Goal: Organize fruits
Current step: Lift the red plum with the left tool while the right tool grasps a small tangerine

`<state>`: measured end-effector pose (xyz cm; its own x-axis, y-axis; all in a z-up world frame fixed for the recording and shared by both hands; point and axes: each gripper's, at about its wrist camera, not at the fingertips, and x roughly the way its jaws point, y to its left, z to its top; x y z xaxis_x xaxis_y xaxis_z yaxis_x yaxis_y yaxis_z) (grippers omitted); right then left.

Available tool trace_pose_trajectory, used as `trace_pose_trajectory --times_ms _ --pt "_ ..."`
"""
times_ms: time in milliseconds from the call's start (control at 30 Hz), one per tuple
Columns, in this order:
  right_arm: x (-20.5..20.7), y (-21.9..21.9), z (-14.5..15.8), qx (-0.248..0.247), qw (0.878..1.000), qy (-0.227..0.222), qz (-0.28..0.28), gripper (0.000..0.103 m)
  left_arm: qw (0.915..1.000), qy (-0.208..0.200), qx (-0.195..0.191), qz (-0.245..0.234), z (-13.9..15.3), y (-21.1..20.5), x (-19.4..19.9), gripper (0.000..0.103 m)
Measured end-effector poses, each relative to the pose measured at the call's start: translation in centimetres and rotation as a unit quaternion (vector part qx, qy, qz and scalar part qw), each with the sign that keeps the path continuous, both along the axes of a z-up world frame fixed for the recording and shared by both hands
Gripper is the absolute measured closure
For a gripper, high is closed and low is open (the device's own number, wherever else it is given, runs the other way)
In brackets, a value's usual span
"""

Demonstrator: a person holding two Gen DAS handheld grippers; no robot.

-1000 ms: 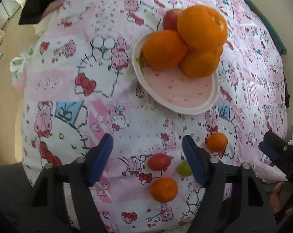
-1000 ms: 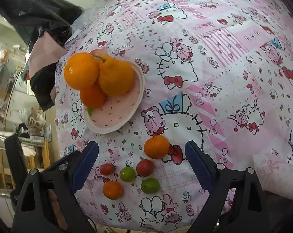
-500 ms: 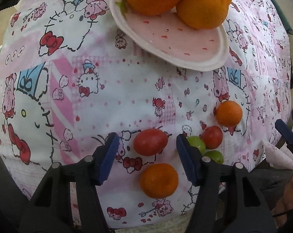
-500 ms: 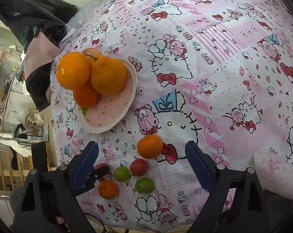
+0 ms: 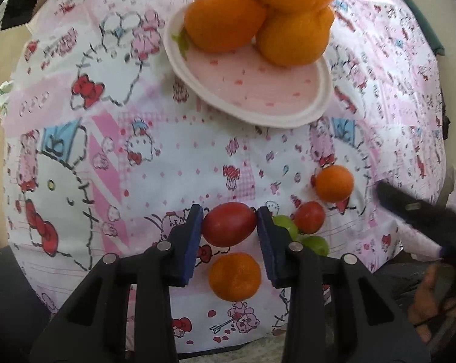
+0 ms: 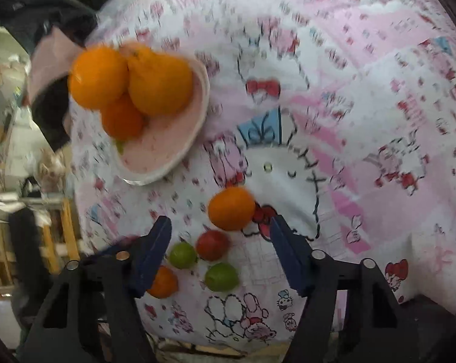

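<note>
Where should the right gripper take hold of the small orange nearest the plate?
Grip the small orange across its middle, coming straight down, as the open right gripper already roughly brackets it. It is round, so any width works, but keep the fingers above the red tomato just below it, probably closing left to right.

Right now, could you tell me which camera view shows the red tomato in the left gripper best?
The left wrist view: the red tomato sits sharp and unobstructed in the left gripper. In the right wrist view it is hidden behind the right gripper.
</note>
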<state>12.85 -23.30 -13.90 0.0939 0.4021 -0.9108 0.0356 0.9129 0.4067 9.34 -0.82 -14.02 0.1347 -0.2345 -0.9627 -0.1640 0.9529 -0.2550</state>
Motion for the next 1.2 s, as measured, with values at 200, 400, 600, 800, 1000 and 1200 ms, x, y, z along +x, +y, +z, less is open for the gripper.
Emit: trace_pose_trajectory --times_ms 200,400,600,800,1000,1200 --pt "0.5 2.3 -1.7 -0.06 0.998 -0.003 0.033 0.036 0.9998 -0.021 0.004 -0.006 1.2 0.6 0.2 0.071" --pt "0.9 3.8 -3.5 -0.102 0.993 -0.001 0.061 0.044 0.9994 -0.033 0.013 -0.007 1.5 0.5 0.4 0.071" --pt "0.7 4.6 -2.7 -0.089 0.992 -0.027 0.08 0.058 0.9988 -0.044 0.021 -0.008 1.8 0.8 0.4 0.071" --pt "0.4 3.4 -0.9 -0.073 0.993 -0.055 0.074 0.058 0.9972 -0.067 0.032 0.007 2.4 1.7 0.2 0.071" --pt "-1.0 2.3 2.5 -0.032 0.993 -0.103 0.047 0.058 0.9942 -0.092 0.05 0.023 3.4 2.8 -0.4 0.071" --pt "-1.8 2.6 5.8 0.005 0.986 -0.158 0.048 0.058 0.9892 -0.13 0.062 0.028 5.4 3.5 -1.3 0.071"
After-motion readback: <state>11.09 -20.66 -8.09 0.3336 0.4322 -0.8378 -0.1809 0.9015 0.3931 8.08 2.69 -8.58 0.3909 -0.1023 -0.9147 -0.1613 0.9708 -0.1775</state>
